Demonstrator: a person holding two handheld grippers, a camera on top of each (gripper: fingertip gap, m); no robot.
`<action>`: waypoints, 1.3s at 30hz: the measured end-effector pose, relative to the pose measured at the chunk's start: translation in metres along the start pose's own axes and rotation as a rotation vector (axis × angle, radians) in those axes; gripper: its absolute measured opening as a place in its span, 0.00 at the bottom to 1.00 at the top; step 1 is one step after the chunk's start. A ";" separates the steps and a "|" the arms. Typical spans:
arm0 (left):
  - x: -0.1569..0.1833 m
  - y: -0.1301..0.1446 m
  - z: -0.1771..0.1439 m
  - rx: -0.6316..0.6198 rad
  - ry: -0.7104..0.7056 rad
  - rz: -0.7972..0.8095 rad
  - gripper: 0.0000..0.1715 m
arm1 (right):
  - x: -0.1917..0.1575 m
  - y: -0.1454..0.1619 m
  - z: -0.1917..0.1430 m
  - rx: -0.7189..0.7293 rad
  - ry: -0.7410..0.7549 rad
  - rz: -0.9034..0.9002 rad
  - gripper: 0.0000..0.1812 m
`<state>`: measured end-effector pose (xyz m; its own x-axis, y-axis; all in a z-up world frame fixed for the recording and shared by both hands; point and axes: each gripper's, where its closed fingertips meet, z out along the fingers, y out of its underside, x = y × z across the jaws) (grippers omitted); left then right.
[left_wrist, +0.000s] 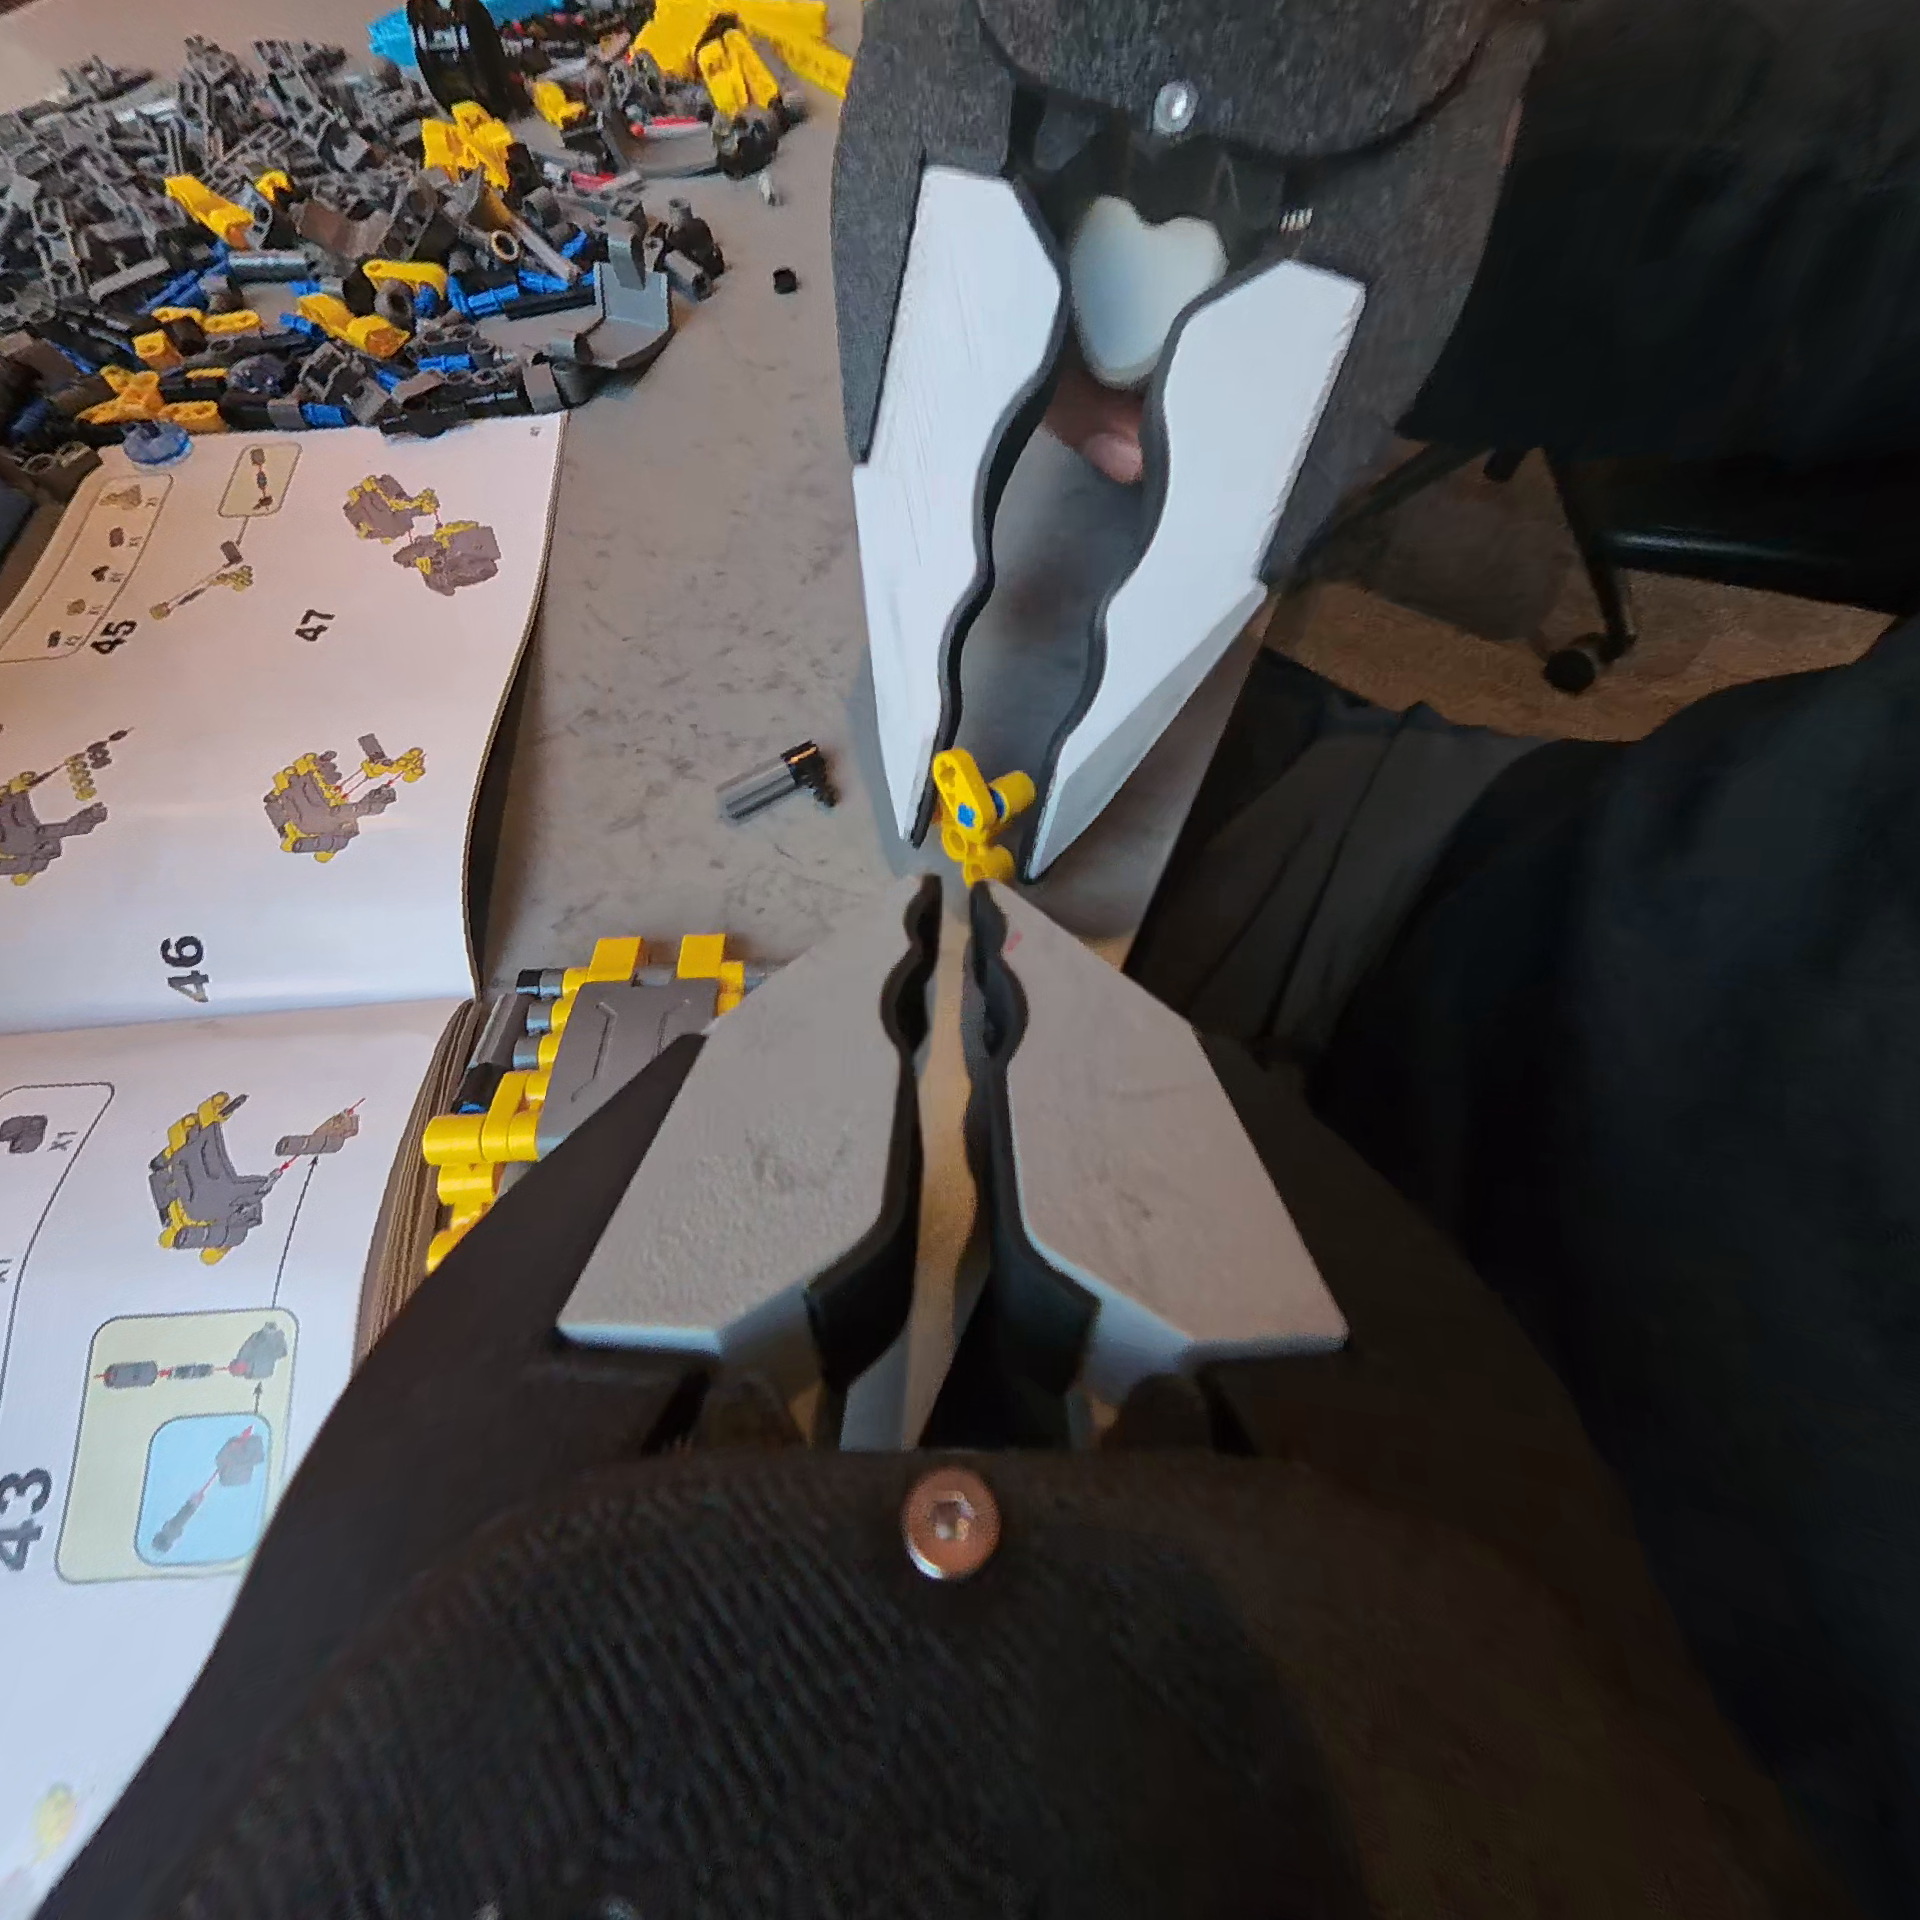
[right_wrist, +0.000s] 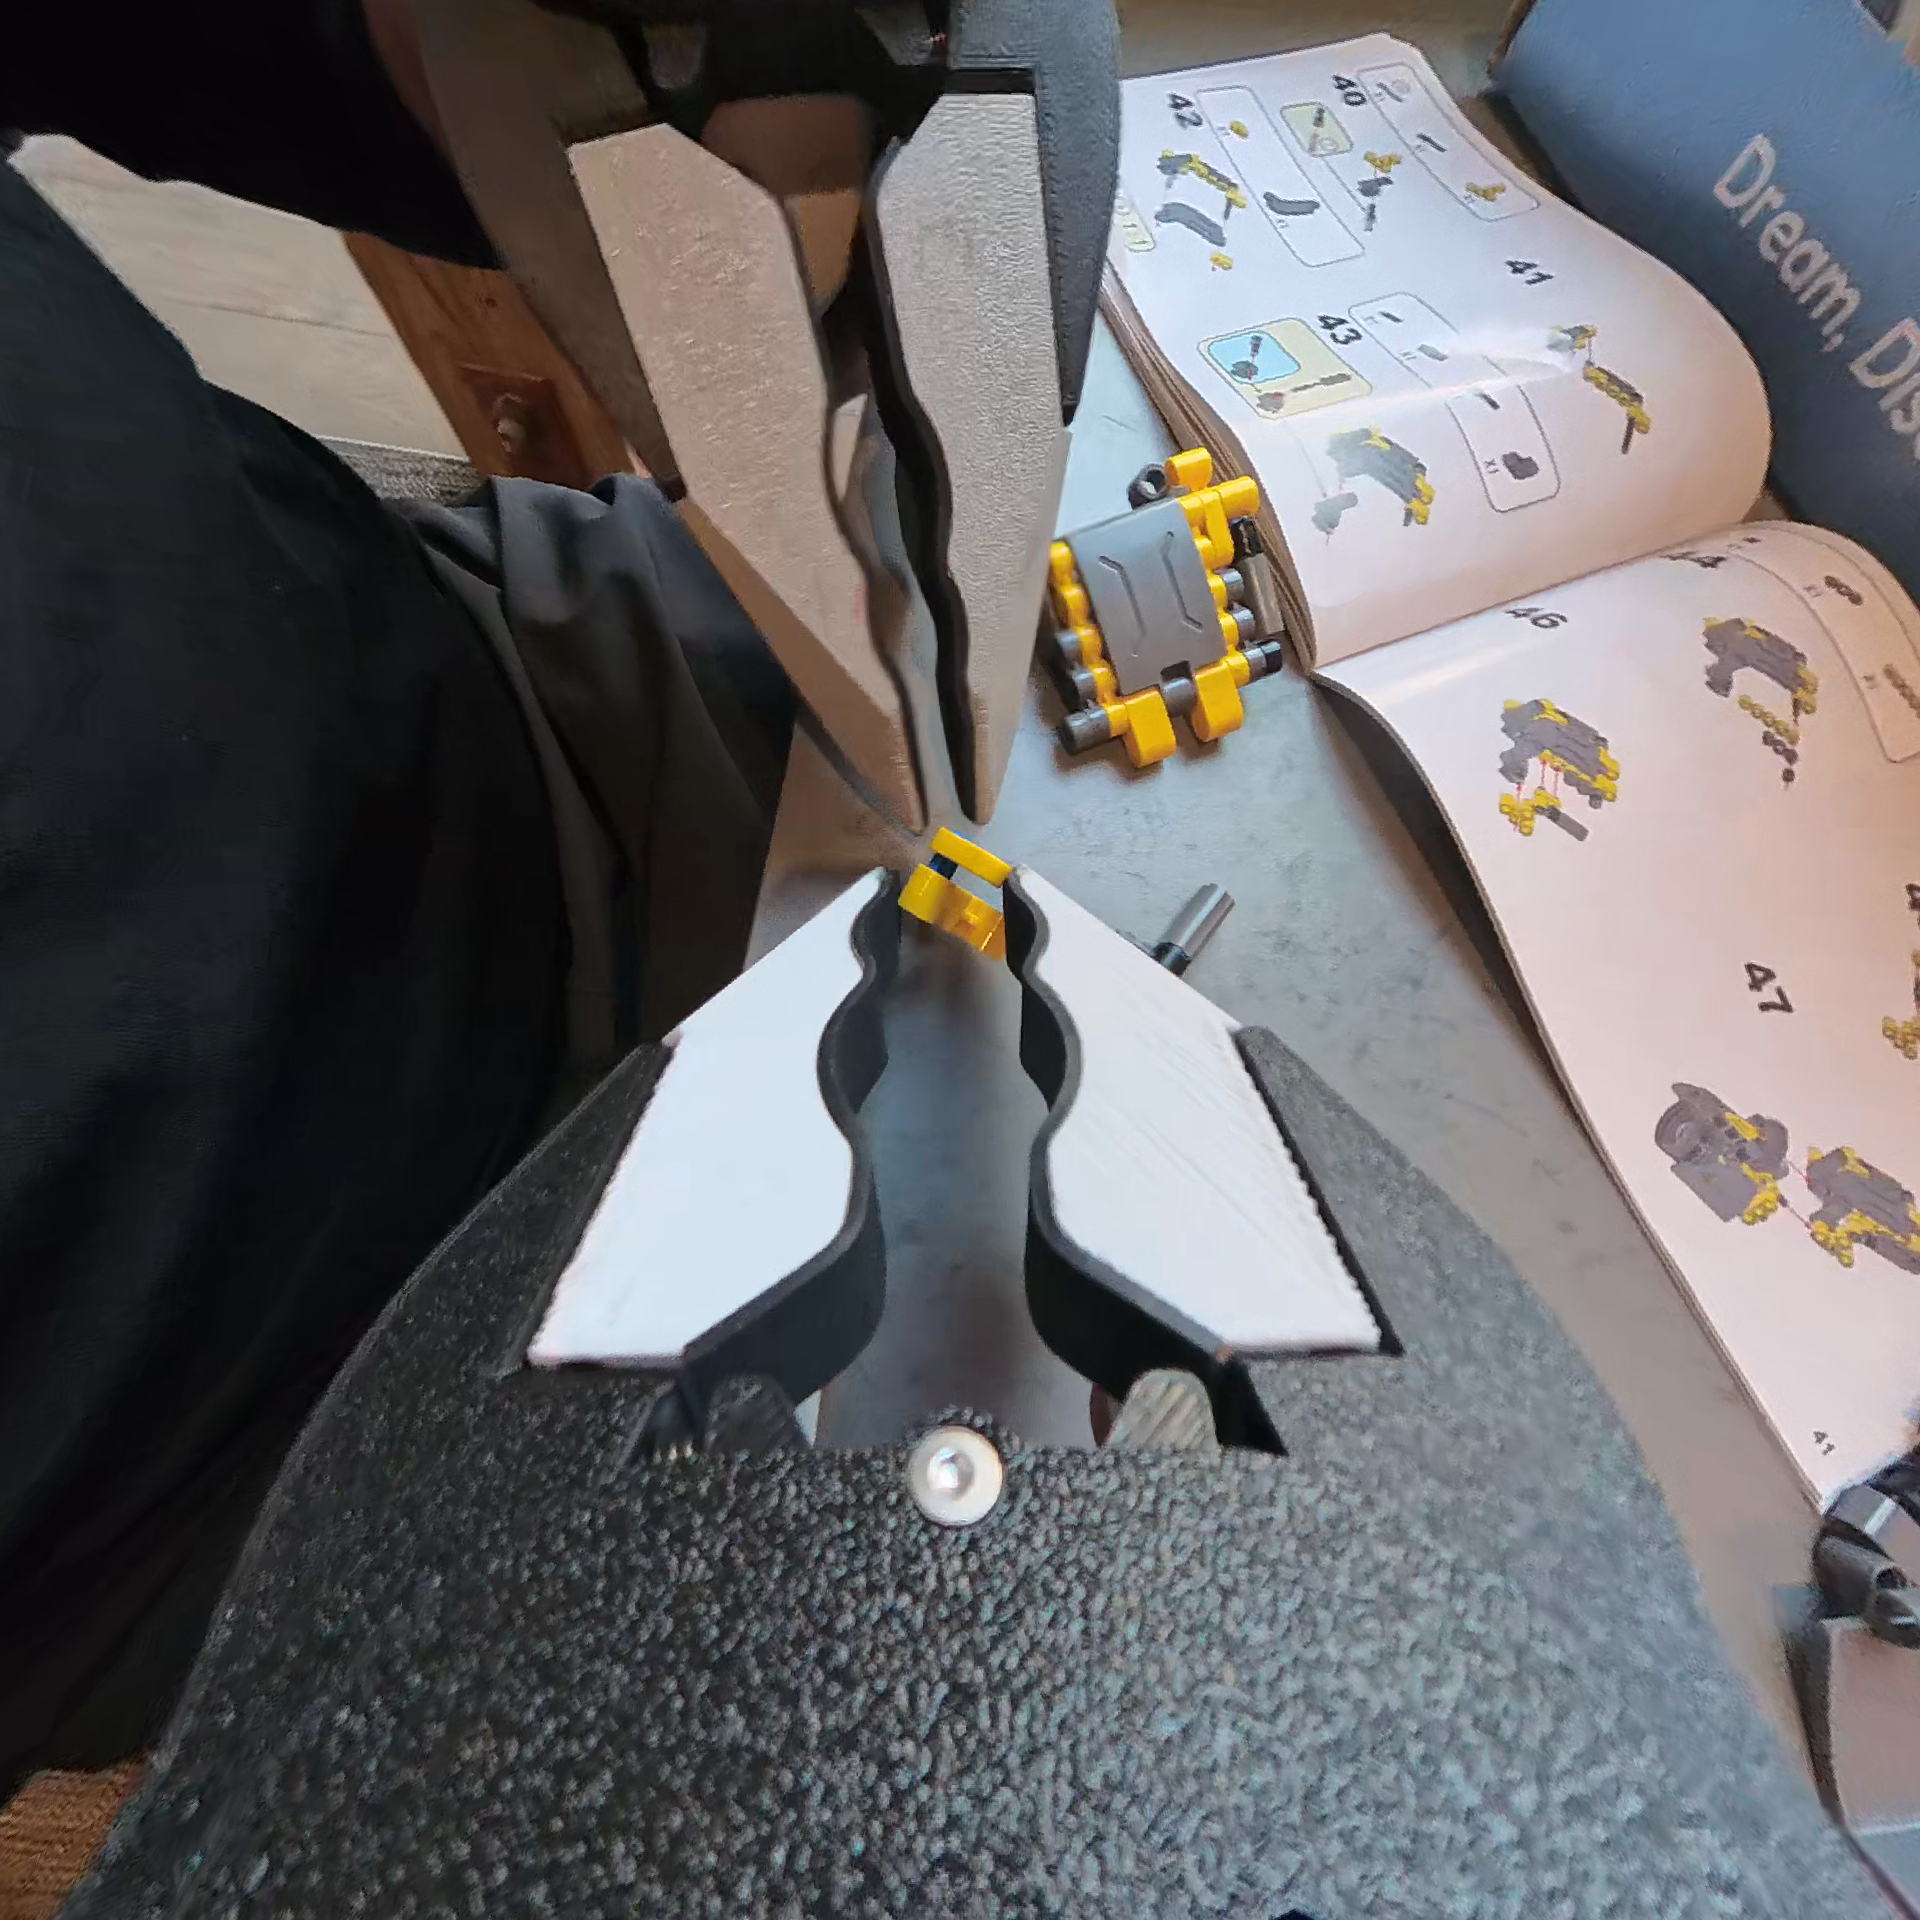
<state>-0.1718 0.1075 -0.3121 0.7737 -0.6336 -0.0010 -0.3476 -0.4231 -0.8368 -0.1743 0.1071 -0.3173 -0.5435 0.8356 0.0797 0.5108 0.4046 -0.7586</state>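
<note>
Right tongs clamp yellow piece; left tongs together, seemingly touching it.

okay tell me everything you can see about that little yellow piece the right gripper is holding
The yellow piece is a small assembly of glossy plastic building-toy parts: short holed yellow connectors joined by a blue pin. It is pinched, tilted, between the fingertips of the right gripper, above the grey table. The left gripper, almost shut, points at it from just short of contact.

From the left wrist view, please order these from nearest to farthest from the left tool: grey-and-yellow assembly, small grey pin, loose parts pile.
1. Grey-and-yellow assembly, just left of the left tool.
2. Small grey pin, ahead-left.
3. Loose parts pile, far top left.
</note>
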 end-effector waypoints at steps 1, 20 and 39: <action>-0.001 0.003 0.000 -0.016 -0.009 0.010 0.04 | 0.002 0.000 0.000 0.002 0.004 0.019 0.10; -0.005 -0.036 -0.010 0.135 -0.323 0.330 0.06 | 0.012 -0.049 -0.030 0.399 -0.140 0.464 0.09; -0.006 -0.037 -0.018 0.225 -0.191 0.164 0.08 | 0.016 -0.057 -0.035 0.484 -0.140 0.524 0.05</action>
<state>-0.1733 0.1154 -0.2711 0.8096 -0.5396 -0.2308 -0.3669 -0.1583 -0.9167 -0.1888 0.1108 -0.2496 -0.4055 0.8058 -0.4315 0.3930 -0.2725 -0.8782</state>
